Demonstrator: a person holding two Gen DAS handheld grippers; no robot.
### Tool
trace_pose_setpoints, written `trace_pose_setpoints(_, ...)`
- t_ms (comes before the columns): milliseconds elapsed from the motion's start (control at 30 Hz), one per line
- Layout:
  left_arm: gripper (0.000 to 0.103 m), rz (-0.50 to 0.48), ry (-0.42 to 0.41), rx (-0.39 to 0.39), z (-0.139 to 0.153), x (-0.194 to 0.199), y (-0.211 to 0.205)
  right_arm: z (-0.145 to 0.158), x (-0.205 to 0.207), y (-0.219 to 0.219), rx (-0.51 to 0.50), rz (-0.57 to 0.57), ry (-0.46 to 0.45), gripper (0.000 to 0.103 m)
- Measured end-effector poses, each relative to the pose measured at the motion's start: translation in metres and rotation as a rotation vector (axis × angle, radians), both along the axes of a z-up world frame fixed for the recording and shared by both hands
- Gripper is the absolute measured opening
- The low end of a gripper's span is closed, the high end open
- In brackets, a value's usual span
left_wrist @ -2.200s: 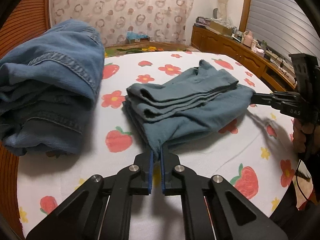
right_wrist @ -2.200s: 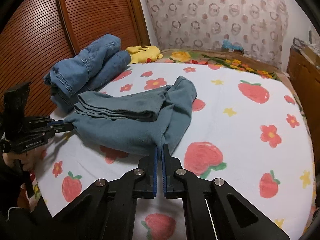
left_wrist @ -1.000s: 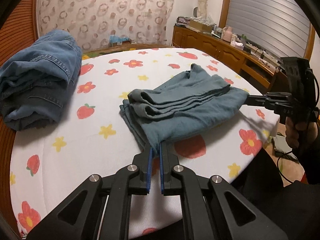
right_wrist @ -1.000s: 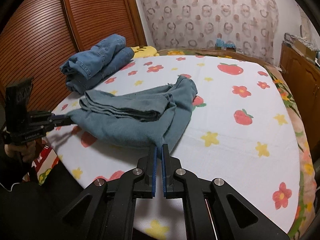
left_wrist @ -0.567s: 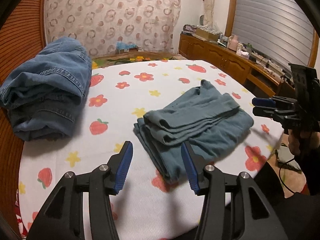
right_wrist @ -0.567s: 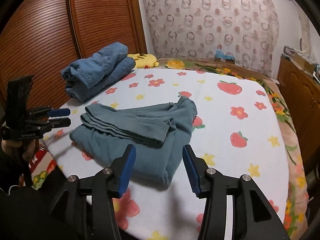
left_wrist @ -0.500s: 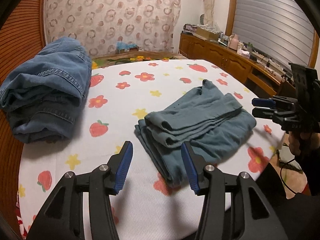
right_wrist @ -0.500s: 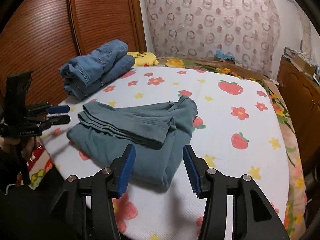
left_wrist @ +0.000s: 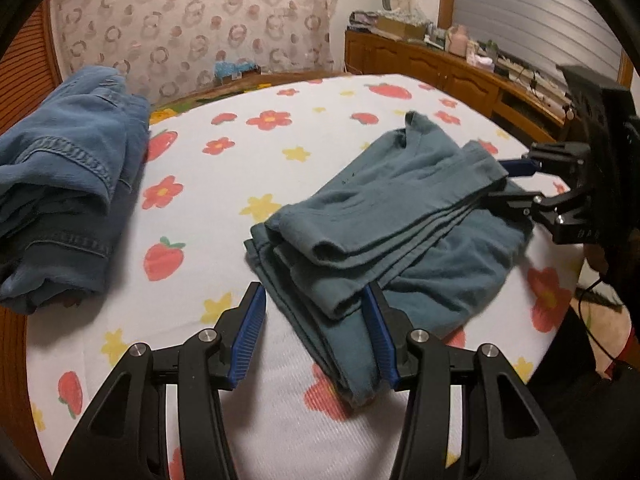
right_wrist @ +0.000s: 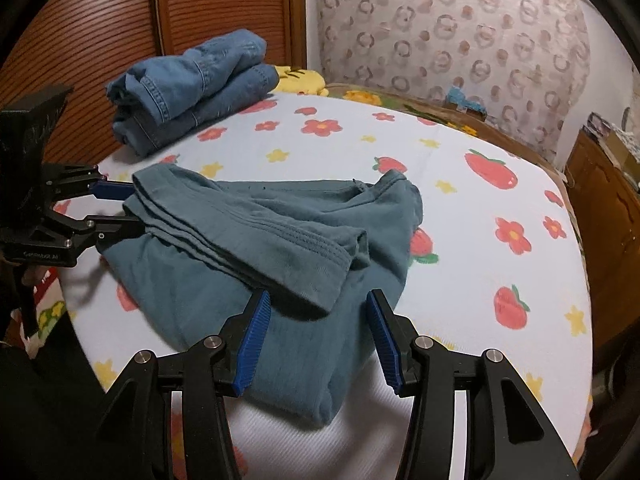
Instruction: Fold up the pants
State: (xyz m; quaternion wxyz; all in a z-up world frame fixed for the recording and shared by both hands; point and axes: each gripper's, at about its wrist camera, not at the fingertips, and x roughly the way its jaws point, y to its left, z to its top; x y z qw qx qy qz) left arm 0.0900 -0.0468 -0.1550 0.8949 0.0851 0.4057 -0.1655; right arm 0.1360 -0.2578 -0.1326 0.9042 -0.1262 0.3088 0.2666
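The bed (left_wrist: 280, 92) fills the room's middle, its white sheet printed with strawberries and flowers. A pile of blue jeans (left_wrist: 60, 184) sits at its far left side against the wooden wardrobe doors (right_wrist: 100, 32). The folded teal pants (left_wrist: 384, 232) lie flat on the sheet near the bed's near edge, layered in a stack, and nothing is lifting them. The left gripper (left_wrist: 316, 340) points down at the stack's left end with its jaws spread; a corner of the pants lies between the blue pads without being pressed. The right gripper (right_wrist: 318, 340) comes in from the stack's right end, tilted down, jaws likewise spread with the cloth's edge lying loose between them. A hand (left_wrist: 596, 258) holds the right gripper's handle beside the bed.
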Motion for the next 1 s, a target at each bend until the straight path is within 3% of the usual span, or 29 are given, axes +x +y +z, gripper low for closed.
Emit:
trace_pose_setpoints(200, 0.051, 0.012, -0.024, 0.006, 0.011, 0.008, 0.001, 0.010, 0.015, 0.007, -0.031, -0.008, -0.038, 0.052)
trace_pose_setpoints(400, 0.051, 0.041, -0.067, -0.026, 0.029, 0.006, 0.008, 0.027, 0.027, 0.011, 0.005, -0.058, -0.113, 0.052)
trace_pose_setpoints(700, 0.051, -0.040, -0.059, -0.047, 0.029, -0.009, -0.008, 0.020, 0.047, 0.012, 0.023, -0.088, -0.091, 0.052)
trace_pose_setpoints(867, 0.051, 0.006, -0.035, 0.007, 0.018, 0.020, -0.011, 0.027, 0.053, 0.005, 0.089, -0.114, -0.069, 0.052)
trace_pose_setpoints(1000, 0.051, 0.058, -0.033, -0.004, 0.018, 0.042, -0.005, 0.027, 0.046, -0.004, 0.134, -0.091, -0.044, 0.052)
